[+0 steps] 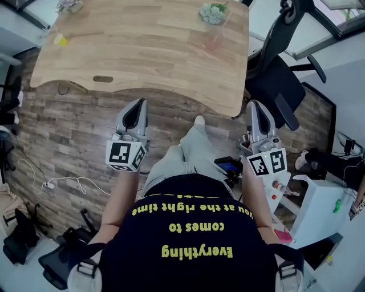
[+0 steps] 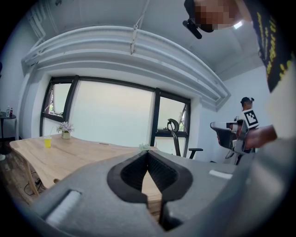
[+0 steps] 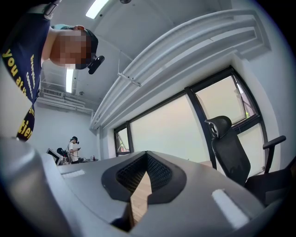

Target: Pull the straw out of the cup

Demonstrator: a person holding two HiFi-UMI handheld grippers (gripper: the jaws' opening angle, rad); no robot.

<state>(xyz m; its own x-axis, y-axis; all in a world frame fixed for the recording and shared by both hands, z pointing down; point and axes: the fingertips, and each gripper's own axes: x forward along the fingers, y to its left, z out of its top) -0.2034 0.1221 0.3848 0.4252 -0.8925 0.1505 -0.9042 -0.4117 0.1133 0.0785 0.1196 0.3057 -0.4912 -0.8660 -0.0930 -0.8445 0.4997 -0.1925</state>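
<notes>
Both claws empty & fully closed. L claw (image 1: 138, 104) & R claw (image 1: 256, 105) are held roughly level, side by side, over the floor just short of the worktop (image 1: 142, 57) near edge, pointing at it. Reads as an approach pose: nothing to hold yet, so jaws together; they'd need opening before any grasp. Task not begun.

Two cups on far side of worktop, well apart from both claws: clear pinkish cup (image 1: 215, 39) far R, beside small plant (image 1: 212, 12); yellow cup (image 1: 60, 40) far L. Can't confirm the straw, too small; prob in the clear pinkish cup. Likely plan: one claw steadies cup, other pulls straw up.
</notes>
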